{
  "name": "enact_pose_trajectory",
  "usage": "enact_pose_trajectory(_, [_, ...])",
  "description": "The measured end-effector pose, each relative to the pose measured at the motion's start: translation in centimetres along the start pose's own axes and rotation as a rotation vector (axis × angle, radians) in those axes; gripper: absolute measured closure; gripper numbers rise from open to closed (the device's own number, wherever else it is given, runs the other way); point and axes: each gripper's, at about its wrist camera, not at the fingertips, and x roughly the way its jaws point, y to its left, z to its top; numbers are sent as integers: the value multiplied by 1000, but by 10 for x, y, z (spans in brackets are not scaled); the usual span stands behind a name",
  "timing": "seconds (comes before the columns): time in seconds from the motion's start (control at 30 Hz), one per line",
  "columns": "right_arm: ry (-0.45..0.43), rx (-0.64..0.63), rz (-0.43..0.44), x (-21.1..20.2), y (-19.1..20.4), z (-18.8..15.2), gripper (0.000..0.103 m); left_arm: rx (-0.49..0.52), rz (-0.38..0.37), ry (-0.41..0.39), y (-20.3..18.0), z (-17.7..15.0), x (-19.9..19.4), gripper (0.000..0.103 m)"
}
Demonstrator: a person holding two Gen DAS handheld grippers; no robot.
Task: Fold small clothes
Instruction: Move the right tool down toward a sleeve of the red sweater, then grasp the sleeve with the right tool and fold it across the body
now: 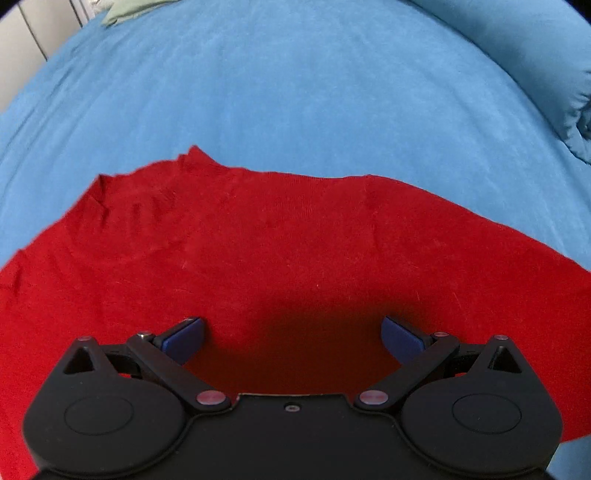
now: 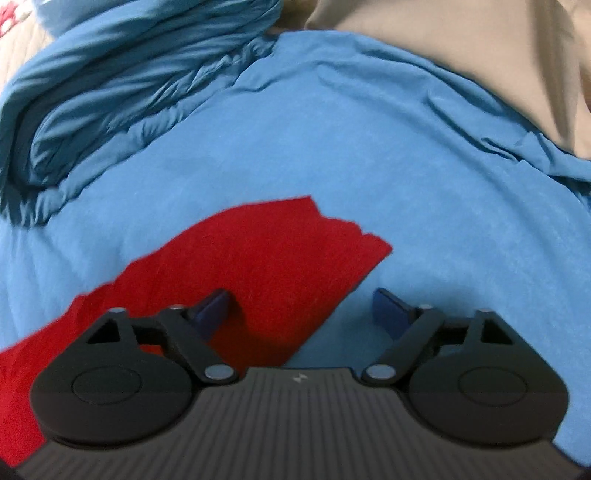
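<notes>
A red garment (image 1: 258, 243) lies spread on a blue sheet (image 1: 295, 92). My left gripper (image 1: 291, 332) is open and empty, hovering over the near middle of the garment, with its shadow on the cloth. In the right wrist view one end of the red garment (image 2: 266, 251) shows, with stepped layered edges at its far right corner. My right gripper (image 2: 301, 306) is open and empty; its left finger (image 2: 214, 306) is over the red cloth and its right finger (image 2: 391, 310) is over the blue sheet beside the garment's edge.
A bunched blue duvet (image 2: 122, 92) lies at the far left of the right wrist view and at the far right of the left wrist view (image 1: 546, 55). Beige fabric (image 2: 461, 55) lies beyond the sheet. A green cloth (image 1: 125, 11) and a pale wall (image 1: 26, 48) are far left.
</notes>
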Motion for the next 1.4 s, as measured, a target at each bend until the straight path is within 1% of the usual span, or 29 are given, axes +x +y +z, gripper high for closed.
enact_pose_trajectory(0.03, [-9,4,1,1,0,2,25,-6,-4,-2,1,1,1,0])
enact_pose_trajectory(0.07, [-20,-2,-2,0,1,3,38,-10,-5,-3,1,2,2,0])
enact_pose_trajectory(0.1, [-28,-14,-7,0,2,5,47,-10,-7,-1,1,3,3,0])
enact_pose_trajectory(0.13, [-31,-24,-9,-1,3,6,64,-12,-9,2,2,3,4,0])
enact_pose_trajectory(0.17, [-32,-24,-6,0,4,9,70,-15,-11,5,2,3,5,0])
enact_pose_trajectory(0.23, [-39,-13,10,-4,6,14,77,-14,-16,9,2,3,4,0])
enact_pose_trajectory(0.3, [-52,4,26,-14,10,18,78,-10,-20,13,3,4,4,0])
enact_pose_trajectory(0.37, [-73,30,68,-28,19,23,78,-11,-28,20,7,6,5,0])
enact_pose_trajectory(0.47, [-97,41,179,-56,43,29,79,-13,-44,30,12,9,3,0])
enact_pose_trajectory(0.53, [-117,15,275,-78,73,32,79,-19,-63,31,18,10,-5,1])
enact_pose_trajectory(0.6, [-142,-20,381,-103,108,32,79,-31,-75,15,29,13,-15,3])
enact_pose_trajectory(0.67, [-155,-56,495,-128,148,27,79,-37,-73,-11,46,14,-31,3])
enact_pose_trajectory(0.73, [-159,-97,621,-155,195,13,79,-47,-67,-34,68,12,-46,3])
enact_pose_trajectory(0.8, [-138,-151,742,-177,239,-8,79,-75,-63,-55,99,8,-63,2])
enact_pose_trajectory(0.87, [-98,-221,859,-195,285,-43,79,-106,-30,-69,134,-2,-72,2])
enact_pose_trajectory(0.9, [-79,-260,904,-201,305,-64,79,-122,0,-75,155,-10,-76,2])
enact_pose_trajectory(0.93, [-62,-313,948,-206,326,-91,79,-137,29,-79,177,-19,-78,2])
enact_pose_trajectory(0.97, [-46,-360,979,-207,343,-115,79,-151,47,-78,195,-22,-78,2])
enact_pose_trajectory(1.0, [-23,-416,1005,-206,359,-144,79,-167,48,-72,215,-31,-77,2])
enact_pose_trajectory(1.03, [1,-478,1008,-202,374,-175,79,-184,35,-62,232,-40,-75,2])
enact_pose_trajectory(1.07, [35,-552,989,-195,388,-211,79,-204,20,-48,248,-50,-72,2])
enact_pose_trajectory(1.1, [62,-619,963,-186,398,-240,79,-219,10,-30,260,-58,-68,2])
enact_pose_trajectory(1.13, [94,-683,933,-176,405,-265,79,-226,3,-16,271,-66,-66,2])
enact_pose_trajectory(1.17, [136,-741,909,-166,411,-290,79,-226,0,-13,277,-73,-64,2])
enact_pose_trajectory(1.2, [160,-788,895,-160,413,-310,79,-223,-4,-14,281,-78,-63,2])
enact_pose_trajectory(1.23, [149,-833,873,-159,413,-325,79,-222,-14,-18,285,-82,-62,2])
enact_pose_trajectory(1.27, [120,-878,855,-161,413,-336,78,-227,-30,-20,287,-85,-61,2])
enact_pose_trajectory(1.33, [63,-933,849,-173,408,-351,74,-245,-75,-19,289,-85,-56,2])
enact_pose_trajectory(1.4, [41,-995,859,-180,402,-353,56,-255,-116,-26,288,-85,-54,2])
